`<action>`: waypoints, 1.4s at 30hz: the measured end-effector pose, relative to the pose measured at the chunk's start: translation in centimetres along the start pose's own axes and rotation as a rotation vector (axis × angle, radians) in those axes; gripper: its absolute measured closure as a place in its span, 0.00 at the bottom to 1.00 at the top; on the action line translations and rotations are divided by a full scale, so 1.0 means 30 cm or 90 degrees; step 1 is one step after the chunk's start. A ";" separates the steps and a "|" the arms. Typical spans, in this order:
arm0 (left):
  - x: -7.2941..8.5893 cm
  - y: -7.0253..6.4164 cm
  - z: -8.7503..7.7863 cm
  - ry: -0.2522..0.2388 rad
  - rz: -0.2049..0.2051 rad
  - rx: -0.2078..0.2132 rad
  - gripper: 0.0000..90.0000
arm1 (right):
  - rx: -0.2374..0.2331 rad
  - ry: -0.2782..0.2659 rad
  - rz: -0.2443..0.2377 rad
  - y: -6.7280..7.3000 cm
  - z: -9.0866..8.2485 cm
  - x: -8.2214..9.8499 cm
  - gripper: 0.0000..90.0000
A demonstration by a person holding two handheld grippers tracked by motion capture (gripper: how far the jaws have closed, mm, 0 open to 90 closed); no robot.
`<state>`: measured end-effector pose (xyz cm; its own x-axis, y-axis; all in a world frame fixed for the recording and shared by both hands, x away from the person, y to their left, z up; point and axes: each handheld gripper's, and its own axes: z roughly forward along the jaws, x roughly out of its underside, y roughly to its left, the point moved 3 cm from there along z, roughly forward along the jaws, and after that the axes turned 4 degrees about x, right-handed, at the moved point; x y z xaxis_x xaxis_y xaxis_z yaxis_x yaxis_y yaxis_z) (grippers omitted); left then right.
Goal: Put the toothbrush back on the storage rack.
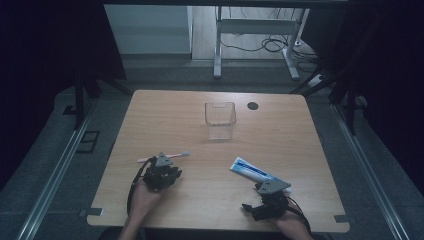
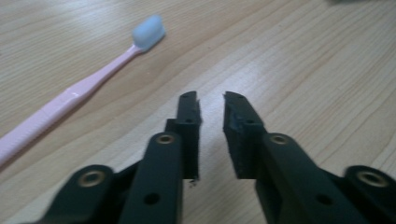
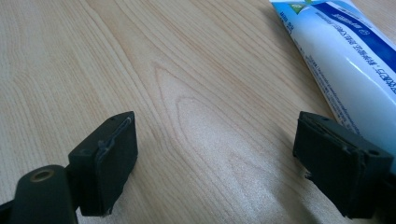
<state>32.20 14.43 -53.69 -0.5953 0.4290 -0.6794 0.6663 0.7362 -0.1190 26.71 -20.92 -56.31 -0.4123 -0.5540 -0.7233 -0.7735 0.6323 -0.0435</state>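
Pink toothbrush [image 2: 79,88] — one — beside nearly closed, empty left gripper [image 2: 210,100]; one toothpaste tube [image 3: 348,60] perhaps touching wide-apart right gripper [image 3: 215,140].

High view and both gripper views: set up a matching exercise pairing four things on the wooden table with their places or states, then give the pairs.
1. pink plastic toothbrush
2. white-and-blue toothpaste tube
3. clear plastic cup
4. right gripper

A. upright at the table's middle, toward its far edge
B. jaws wide apart, nothing between them
C. lying just beyond the left gripper
D. lying beside the right gripper

Pairs: 1-C, 2-D, 3-A, 4-B
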 end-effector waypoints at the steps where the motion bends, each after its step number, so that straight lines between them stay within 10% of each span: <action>1: -0.004 0.008 -0.003 0.000 -0.001 -0.002 0.91 | 0.000 0.000 0.000 0.000 0.000 0.000 0.15; 22: -0.104 0.235 -0.058 0.030 -0.018 -0.065 0.99 | 0.001 -0.001 0.000 -0.002 0.003 -0.002 0.15; 42: 0.019 0.407 -0.026 0.058 -0.099 -0.096 0.99 | 0.001 -0.002 0.000 -0.003 0.003 -0.002 0.15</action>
<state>39.65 24.08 -54.95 -0.7288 0.3443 -0.5919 0.4920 0.8645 -0.1029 26.85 -20.88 -56.33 -0.4111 -0.5523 -0.7253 -0.7725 0.6335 -0.0446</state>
